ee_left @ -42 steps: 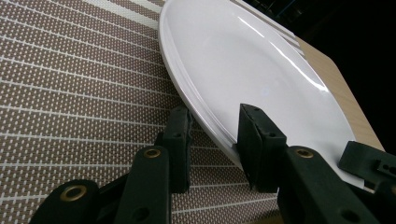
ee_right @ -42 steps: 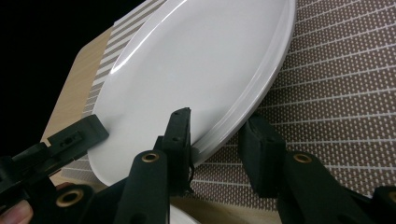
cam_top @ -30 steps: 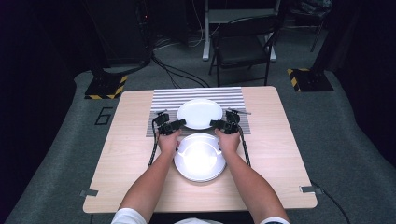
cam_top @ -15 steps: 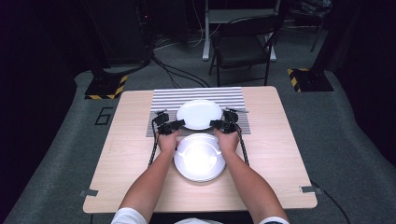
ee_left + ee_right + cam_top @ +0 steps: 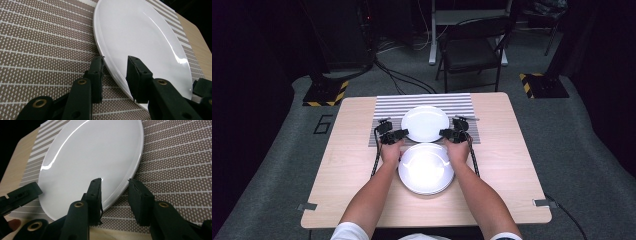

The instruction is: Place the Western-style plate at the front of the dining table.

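On the striped placemat (image 5: pixel 462 102) at the bench's (image 5: pixel 512 165) far side lies a white plate (image 5: pixel 425 123), both grippers at its rim: left gripper (image 5: pixel 115 67) and right gripper (image 5: pixel 115 188) straddle the edge, fingers parted, not pressing. Nearer, stacked plates (image 5: pixel 426 169) sit between the hands.

A light wooden table (image 5: pixel 352 165) is seen standing on grey carpet. A striped placemat (image 5: pixel 427 100) is laid against the far edge, at its middle. On the placemat's near part a white plate (image 5: pixel 425 123) is set. A stack of white plates (image 5: pixel 426 168) is placed on the bare wood, just nearer than the placemat, midway between the left and right edges.
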### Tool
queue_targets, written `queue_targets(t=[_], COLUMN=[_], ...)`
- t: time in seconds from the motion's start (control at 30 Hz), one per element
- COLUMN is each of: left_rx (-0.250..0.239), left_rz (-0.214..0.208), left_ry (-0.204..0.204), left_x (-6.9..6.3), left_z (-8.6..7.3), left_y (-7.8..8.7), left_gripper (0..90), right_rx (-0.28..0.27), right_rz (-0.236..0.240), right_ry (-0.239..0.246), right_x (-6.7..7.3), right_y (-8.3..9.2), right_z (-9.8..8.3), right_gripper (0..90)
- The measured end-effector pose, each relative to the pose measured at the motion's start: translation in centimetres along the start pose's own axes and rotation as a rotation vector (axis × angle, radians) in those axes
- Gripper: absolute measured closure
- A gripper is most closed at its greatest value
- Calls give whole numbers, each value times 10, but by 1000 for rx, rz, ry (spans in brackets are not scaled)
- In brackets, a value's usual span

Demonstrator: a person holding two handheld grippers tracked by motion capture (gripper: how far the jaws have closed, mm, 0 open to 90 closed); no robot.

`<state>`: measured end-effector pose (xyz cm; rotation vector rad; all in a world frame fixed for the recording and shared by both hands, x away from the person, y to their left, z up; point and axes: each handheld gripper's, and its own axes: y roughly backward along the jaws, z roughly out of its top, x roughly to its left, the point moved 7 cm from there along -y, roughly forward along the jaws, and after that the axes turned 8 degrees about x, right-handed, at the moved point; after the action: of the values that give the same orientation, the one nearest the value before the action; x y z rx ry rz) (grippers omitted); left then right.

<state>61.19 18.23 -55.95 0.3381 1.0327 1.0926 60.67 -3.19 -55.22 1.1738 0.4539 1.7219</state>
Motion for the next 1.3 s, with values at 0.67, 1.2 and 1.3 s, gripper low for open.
queue_targets(t=[0.67,1.2,1.3], left_rx=[-41,-48,-50], left_rz=[7,26,23], left_ry=[-46,-100,-119], left_x=[3,9,9], left_z=[7,7,6], left_y=[23,37,42], left_gripper=[526,487,484], right_rx=[-32,-43,-45], right_rz=[-2,-2,-2], right_ry=[31,75,94], right_x=[-5,-6,-4], right_y=[17,32,37], right_z=[-1,-2,-4], right_gripper=[485,424,422])
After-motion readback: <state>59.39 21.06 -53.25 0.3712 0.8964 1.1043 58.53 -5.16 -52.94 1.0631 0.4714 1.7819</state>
